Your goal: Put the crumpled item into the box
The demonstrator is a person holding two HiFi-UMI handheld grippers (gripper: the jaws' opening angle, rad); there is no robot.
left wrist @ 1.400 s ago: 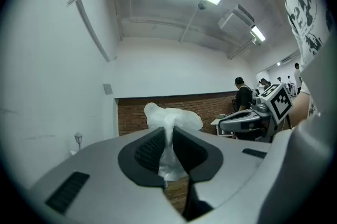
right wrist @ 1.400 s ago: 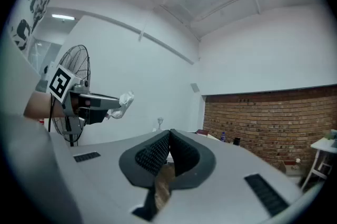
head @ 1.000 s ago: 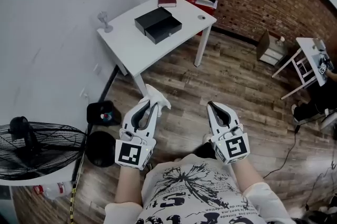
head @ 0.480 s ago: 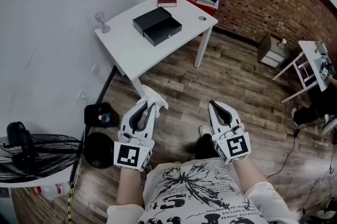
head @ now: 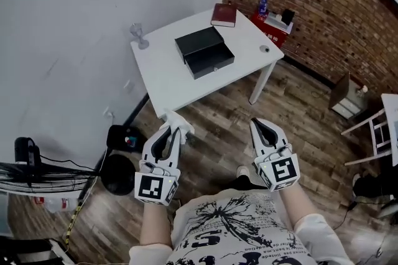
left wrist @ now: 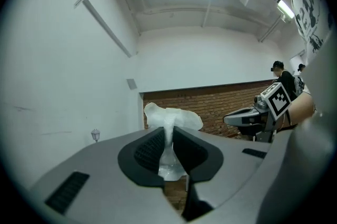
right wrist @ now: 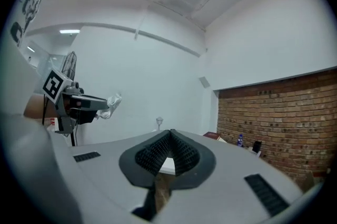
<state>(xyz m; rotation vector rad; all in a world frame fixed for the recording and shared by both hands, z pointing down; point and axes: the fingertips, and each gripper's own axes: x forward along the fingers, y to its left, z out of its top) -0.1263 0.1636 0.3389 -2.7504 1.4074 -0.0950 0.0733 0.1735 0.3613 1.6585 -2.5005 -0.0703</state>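
Crumpled white item (head: 176, 120) pinched in the left gripper (head: 170, 129), on the near side of the table (head: 163, 74).

Both forearms reach forward from the body, holding the two grippers side by side above the wooden floor (head: 311, 109), tips aimed at the far white table. The left gripper's jaws stand narrow, clamped on the crumpled item, which puffs out past their tips. The right gripper (head: 257, 125) has its jaws closed together with nothing between them. The black box (head: 204, 51) sits on the table, well apart from the item.
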